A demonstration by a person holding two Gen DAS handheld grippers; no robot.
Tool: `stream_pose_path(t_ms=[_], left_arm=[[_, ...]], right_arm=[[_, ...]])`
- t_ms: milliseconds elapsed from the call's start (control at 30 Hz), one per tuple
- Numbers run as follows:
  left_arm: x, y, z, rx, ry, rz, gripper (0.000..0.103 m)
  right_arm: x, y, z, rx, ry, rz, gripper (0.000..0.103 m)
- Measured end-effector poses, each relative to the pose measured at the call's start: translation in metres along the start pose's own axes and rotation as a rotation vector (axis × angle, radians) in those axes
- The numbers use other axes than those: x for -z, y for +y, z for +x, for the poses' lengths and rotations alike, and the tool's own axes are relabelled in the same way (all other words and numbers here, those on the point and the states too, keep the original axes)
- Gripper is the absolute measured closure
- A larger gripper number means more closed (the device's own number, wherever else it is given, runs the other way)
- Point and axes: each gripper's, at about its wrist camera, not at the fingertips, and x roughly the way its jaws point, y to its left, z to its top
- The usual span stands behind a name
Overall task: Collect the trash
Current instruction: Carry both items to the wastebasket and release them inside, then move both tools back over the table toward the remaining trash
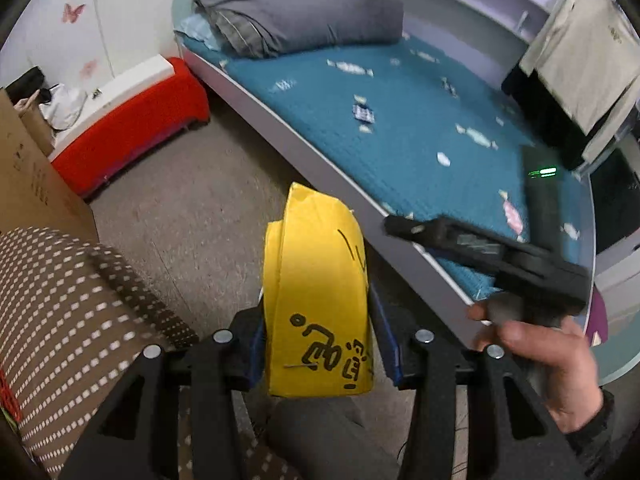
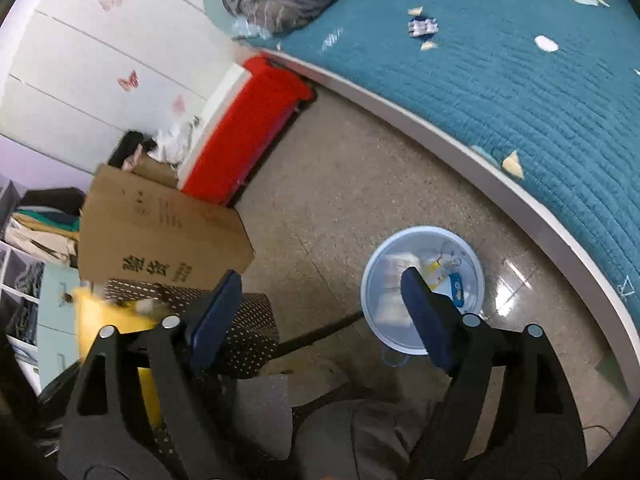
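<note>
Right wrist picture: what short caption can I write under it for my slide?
Open right gripper hanging over the floor, beside a pale bin with trash inside, next to the teal bed.

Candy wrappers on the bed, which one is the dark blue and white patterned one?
The dark wrapper lying mid-bedspread, below the grey pillow. It is navy with white checks; the other wrappers scattered around it are pale white, cream, light blue or pink.

Yellow carton [image 1: 318,292] with black scribbles, teal quilted bedspread [image 1: 420,120], red bench [image 1: 132,128].
</note>
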Motion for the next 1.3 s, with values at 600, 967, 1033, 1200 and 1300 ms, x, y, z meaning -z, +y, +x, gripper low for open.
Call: stream_pose_path(t_ms=[600,967,1033,1200,1300], left_arm=[[-0.008,0.010,-0.015,-0.085,-0.058,-0.022,0.009],[0.026,0.020,-0.097,-0.113,-0.207,-0.043,0.008],[0.034,0.023,-0.114,-0.108,-0.243,-0.058,0.007],[0.049,0.030,-0.139,-0.115,-0.291,-0.072,0.007],[0.058,0.039,-0.155,-0.124,-0.321,-0.093,0.007]], right_arm=[[0.036,0.007,-0.079,0.018,-0.134,-0.037,0.006],[0.064,0.069,-0.099,0.006,-0.148,-0.176,0.006],[0.068,0.084,-0.103,0.002,-0.151,-0.208,0.006],[0.077,0.119,-0.111,-0.025,-0.162,-0.280,0.006],[0.082,0.138,-0.116,-0.034,-0.171,-0.311,0.006]])
